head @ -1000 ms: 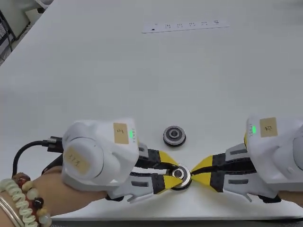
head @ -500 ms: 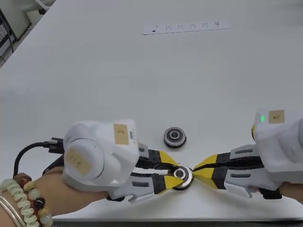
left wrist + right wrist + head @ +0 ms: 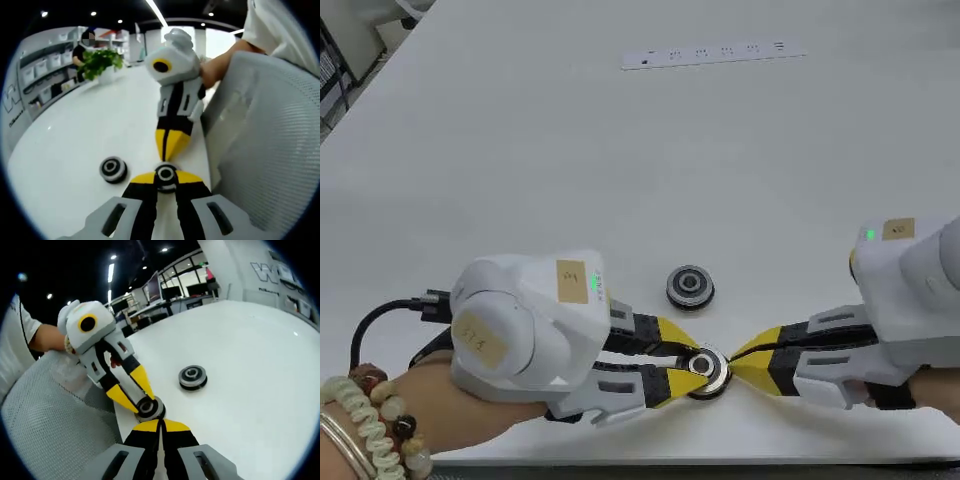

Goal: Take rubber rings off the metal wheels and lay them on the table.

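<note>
We log the left gripper (image 3: 690, 367) clamped across a metal wheel (image 3: 706, 368) by the desk's (image 3: 620, 170) near edge. The right gripper (image 3: 734, 363), jaws together, touches this wheel's opposite rim; whether it pinches anything we cannot tell. A second wheel (image 3: 690, 286) lies just beyond, apart.
</note>
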`<action>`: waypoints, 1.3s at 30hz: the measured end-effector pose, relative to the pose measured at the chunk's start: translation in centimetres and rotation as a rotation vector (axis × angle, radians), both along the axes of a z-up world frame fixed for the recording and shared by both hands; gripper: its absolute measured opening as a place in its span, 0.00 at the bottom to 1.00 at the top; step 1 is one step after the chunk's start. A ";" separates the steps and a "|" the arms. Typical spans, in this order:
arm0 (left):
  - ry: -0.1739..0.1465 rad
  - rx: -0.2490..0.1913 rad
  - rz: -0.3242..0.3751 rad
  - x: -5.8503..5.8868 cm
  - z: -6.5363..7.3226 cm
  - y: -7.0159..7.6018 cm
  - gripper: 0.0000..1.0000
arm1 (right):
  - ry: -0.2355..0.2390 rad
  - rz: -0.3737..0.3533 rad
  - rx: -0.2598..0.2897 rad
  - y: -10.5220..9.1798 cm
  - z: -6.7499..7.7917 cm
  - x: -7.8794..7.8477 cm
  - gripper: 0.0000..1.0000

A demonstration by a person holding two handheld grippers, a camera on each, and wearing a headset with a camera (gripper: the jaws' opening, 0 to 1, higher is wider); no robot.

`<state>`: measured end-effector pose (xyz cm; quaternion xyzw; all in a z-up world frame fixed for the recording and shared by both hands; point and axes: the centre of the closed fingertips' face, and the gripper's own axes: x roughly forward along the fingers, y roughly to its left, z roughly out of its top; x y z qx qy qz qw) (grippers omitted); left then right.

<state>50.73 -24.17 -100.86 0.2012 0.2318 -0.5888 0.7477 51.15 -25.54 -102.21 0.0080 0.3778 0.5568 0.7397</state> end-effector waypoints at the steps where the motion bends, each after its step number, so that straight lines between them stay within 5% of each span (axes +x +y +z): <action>1: -0.001 0.000 -0.001 0.0 0.0 0.0 0.14 | 0.040 -0.025 0.016 0.0 0.1 0.0 0.00; 10: 0.002 -0.007 0.005 0.0 0.0 0.0 0.14 | 0.268 -0.142 0.155 0.3 0.9 0.1 0.00; 17: 0.026 -0.072 0.028 0.1 0.0 0.1 0.14 | 0.351 -0.177 0.206 0.5 1.0 -0.1 0.00; 21: 0.044 -0.106 0.044 0.1 0.1 0.1 0.14 | 0.359 -0.179 0.212 0.8 1.4 -0.3 0.00; 24: 0.046 -0.109 0.049 0.1 0.1 0.1 0.14 | 0.322 -0.154 0.192 0.9 1.6 -0.5 0.00; 39: 0.023 -0.107 0.064 0.5 0.1 0.0 0.14 | 0.288 -0.130 0.185 1.4 1.9 -0.2 0.00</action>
